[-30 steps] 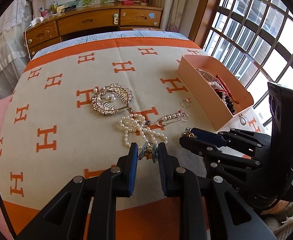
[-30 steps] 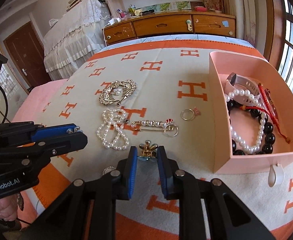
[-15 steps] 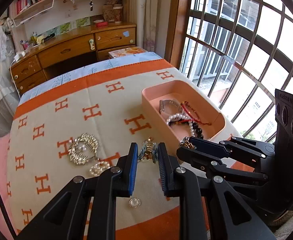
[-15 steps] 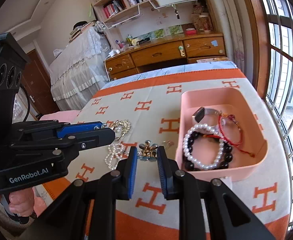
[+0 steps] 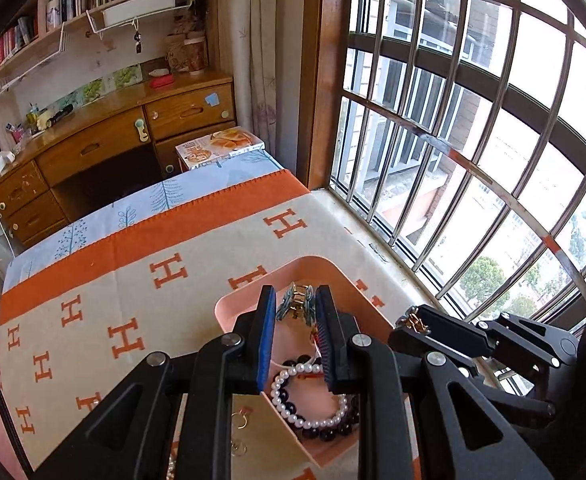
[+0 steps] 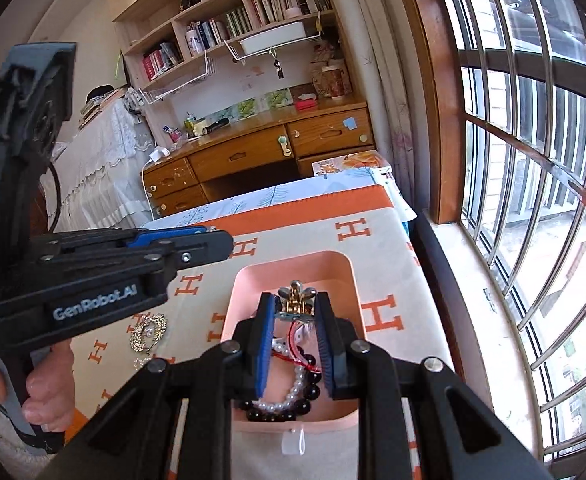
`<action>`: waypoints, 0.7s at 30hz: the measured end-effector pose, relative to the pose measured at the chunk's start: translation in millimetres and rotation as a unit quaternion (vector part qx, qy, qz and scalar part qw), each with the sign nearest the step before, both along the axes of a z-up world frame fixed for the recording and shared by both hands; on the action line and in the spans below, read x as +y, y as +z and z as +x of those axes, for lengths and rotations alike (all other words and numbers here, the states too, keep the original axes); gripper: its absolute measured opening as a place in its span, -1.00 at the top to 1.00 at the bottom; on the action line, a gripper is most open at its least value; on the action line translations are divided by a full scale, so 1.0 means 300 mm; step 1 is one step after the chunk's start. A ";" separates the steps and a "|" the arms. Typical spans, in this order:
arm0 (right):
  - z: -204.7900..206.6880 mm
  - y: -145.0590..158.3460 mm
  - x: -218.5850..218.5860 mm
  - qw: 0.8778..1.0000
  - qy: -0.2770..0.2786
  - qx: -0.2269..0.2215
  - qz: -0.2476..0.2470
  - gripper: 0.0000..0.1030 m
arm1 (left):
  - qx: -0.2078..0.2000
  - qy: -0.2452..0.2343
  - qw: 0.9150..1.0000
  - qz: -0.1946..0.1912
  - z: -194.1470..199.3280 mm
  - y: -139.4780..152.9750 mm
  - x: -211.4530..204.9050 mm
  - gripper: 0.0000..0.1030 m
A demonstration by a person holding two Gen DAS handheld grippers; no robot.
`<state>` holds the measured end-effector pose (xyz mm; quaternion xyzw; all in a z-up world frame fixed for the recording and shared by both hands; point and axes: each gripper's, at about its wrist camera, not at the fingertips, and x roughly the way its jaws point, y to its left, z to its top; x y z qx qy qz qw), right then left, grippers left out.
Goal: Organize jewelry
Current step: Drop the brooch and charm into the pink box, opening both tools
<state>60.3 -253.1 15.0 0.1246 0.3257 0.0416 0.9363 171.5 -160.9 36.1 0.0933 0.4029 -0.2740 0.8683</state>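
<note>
Both claws are clamped on flower clips, left claw (image 5: 295,310) and right claw (image 6: 295,308), each directly above the pink box (image 6: 239,300) at the bed's window edge.

- Far half of the pink box (image 6: 339,268) lies bare, open from above.
- Bracelets (image 6: 293,396) fill its near half.
- Window bars (image 6: 533,160) wall off the right.
- Blanket (image 5: 93,280) left of the box is bare.

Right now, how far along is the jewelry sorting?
Done: bead and pearl bracelets lie in the pink box. In hand: the left gripper and right gripper each pinch a small hair clip over the box. Left: a gold brooch and rings on the blanket.
</note>
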 end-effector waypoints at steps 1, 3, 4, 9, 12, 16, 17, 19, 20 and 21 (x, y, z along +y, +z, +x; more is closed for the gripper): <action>0.005 -0.001 -0.004 1.000 -0.001 0.001 -0.003 0.60 | 0.006 0.002 1.000 -0.001 0.019 -0.013 -0.010 0.65; 0.019 -0.011 -0.003 1.000 0.000 0.008 -0.006 0.60 | 0.017 0.003 1.000 0.000 0.051 -0.042 -0.031 0.65; 0.026 -0.016 -0.007 1.000 0.002 0.012 -0.007 0.60 | 0.022 0.005 1.000 0.003 0.065 -0.060 -0.037 0.65; 0.055 -0.063 0.004 0.999 0.001 0.031 -0.021 0.59 | 0.046 0.012 0.999 0.017 0.122 -0.148 -0.054 0.65; 0.069 -0.088 -0.002 0.999 0.002 0.049 -0.019 0.58 | 0.053 0.017 0.998 0.022 0.139 -0.181 -0.049 0.45; 0.075 -0.110 -0.003 0.998 0.009 0.062 -0.009 0.44 | 0.038 0.026 0.999 0.013 0.129 -0.180 -0.027 -0.44; 0.073 -0.114 0.000 0.998 0.010 0.062 -0.011 0.35 | 0.029 0.028 0.999 0.012 0.121 -0.170 -0.020 -0.48; 0.065 -0.116 0.003 0.998 0.010 0.060 -0.011 0.32 | 0.017 0.028 0.999 0.013 0.107 -0.156 -0.012 -0.48; 0.061 -0.116 0.004 0.998 0.010 0.059 -0.012 0.32 | 0.015 0.030 0.999 0.014 0.101 -0.152 -0.008 -0.48; 0.056 -0.117 0.006 0.998 0.009 0.059 -0.013 0.32 | 0.014 0.033 0.999 0.013 0.096 -0.149 -0.001 -0.48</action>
